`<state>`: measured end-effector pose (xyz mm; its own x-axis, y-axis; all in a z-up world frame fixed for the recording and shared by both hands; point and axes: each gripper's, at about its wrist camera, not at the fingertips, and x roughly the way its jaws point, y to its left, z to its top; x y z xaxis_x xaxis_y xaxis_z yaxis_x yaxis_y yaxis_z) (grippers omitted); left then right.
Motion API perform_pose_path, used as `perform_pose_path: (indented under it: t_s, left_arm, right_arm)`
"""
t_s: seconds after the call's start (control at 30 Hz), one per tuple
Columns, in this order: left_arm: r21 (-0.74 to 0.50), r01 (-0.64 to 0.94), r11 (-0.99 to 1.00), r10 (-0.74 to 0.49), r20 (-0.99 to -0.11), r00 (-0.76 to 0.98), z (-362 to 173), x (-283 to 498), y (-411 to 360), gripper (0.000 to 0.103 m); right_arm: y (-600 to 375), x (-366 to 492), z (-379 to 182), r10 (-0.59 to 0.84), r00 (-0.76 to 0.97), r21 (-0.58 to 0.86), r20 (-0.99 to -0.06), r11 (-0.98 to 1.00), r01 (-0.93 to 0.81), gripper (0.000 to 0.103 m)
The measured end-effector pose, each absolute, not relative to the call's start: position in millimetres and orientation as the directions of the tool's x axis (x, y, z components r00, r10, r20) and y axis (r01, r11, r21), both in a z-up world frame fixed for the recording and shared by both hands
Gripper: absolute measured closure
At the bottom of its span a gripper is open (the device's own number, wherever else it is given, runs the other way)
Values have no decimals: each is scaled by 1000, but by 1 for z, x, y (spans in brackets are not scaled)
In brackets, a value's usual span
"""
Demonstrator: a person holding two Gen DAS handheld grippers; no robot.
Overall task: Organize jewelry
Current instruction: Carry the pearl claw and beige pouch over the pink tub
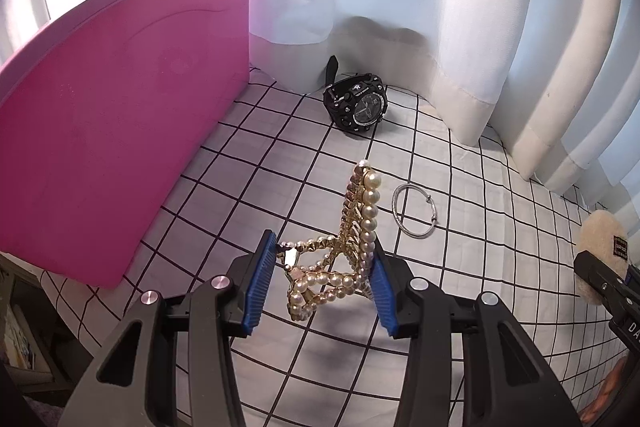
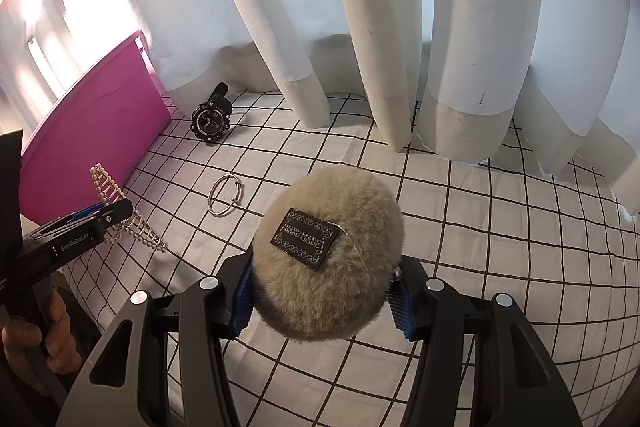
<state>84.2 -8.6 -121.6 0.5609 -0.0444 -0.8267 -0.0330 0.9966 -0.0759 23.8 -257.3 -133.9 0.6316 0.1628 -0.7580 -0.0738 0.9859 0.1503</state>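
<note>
My left gripper (image 1: 324, 255) is shut on a gold and pearl hair piece (image 1: 352, 247), which stands up between the blue pads above the checked cloth; it also shows in the right wrist view (image 2: 120, 211). My right gripper (image 2: 320, 291) is shut on a beige fluffy pom-pom (image 2: 324, 255) with a black label; its edge shows at the right of the left wrist view (image 1: 600, 247). A silver bangle (image 1: 414, 211) lies on the cloth just right of the hair piece, also in the right wrist view (image 2: 224, 195). A black watch (image 1: 356, 103) lies farther back by the curtain, also in the right wrist view (image 2: 212, 119).
A pink box (image 1: 120, 131) stands to the left on the checked cloth (image 1: 280, 155), also in the right wrist view (image 2: 88, 139). A white curtain (image 1: 440, 7) hangs along the back and right. The left gripper's body (image 2: 72, 243) and the hand holding it show at the left of the right wrist view.
</note>
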Motion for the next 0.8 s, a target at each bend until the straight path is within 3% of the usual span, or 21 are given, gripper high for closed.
perform_pose_path:
  t_s: [0.3,0.8]
  left_arm:
    - [-65,-51,997,-23,-810,587,-101,75,-7,59]
    - [-75,-129,989,34,-725,688,9,40,23,59]
  right_arm:
    - [-257,17,-121,189,639,163,-746,982,-100,50]
    - [-217,26,-38,323,679,165,-659,943,-288,50]
